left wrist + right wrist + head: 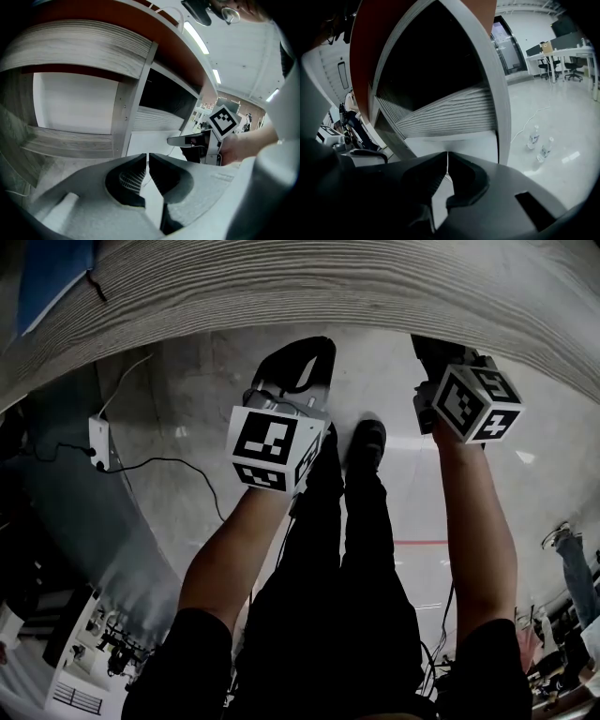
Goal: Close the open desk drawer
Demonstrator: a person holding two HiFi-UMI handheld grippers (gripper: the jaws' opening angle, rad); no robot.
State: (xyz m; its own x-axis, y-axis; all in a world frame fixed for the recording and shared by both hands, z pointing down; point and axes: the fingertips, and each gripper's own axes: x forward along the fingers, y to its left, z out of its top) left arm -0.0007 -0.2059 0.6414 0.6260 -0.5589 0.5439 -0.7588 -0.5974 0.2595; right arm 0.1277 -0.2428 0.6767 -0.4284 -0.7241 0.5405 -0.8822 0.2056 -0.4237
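Closest in are the two claws. The left gripper [147, 157] has its jaws drawn almost together, with only a thin slit between the tips and nothing in it. The right gripper [447, 157] is clenched tip to tip and is also empty. Each one is aimed at the desk.

The drawer [450, 117] sits in the desk's right-hand bay, straight ahead of the right gripper and just above its jaw tips. Its front is pale grey wood grain, with a dark hollow over it and a plain white panel beneath. From the left gripper view the same drawer front [157, 121] lies up and to the right of that gripper's jaws. The right gripper shows there too, reaching in from the right side close to the drawer. I cannot tell whether it touches the drawer.

A grey upright post [136, 103] separates that bay from a wider, white-backed one on the left. The striped desktop [328, 287] runs overhead across both.

Below the desktop edge, the person's bare forearms lead down to black-clad legs [356, 559] and a black shoe [366, 442] on the glossy grey floor [394, 381]. A small white box [99, 442] with dark cables lies off to the left. Two water bottles [539, 143] stand on the floor to the right of the desk, with office chairs [562, 65] well beyond.
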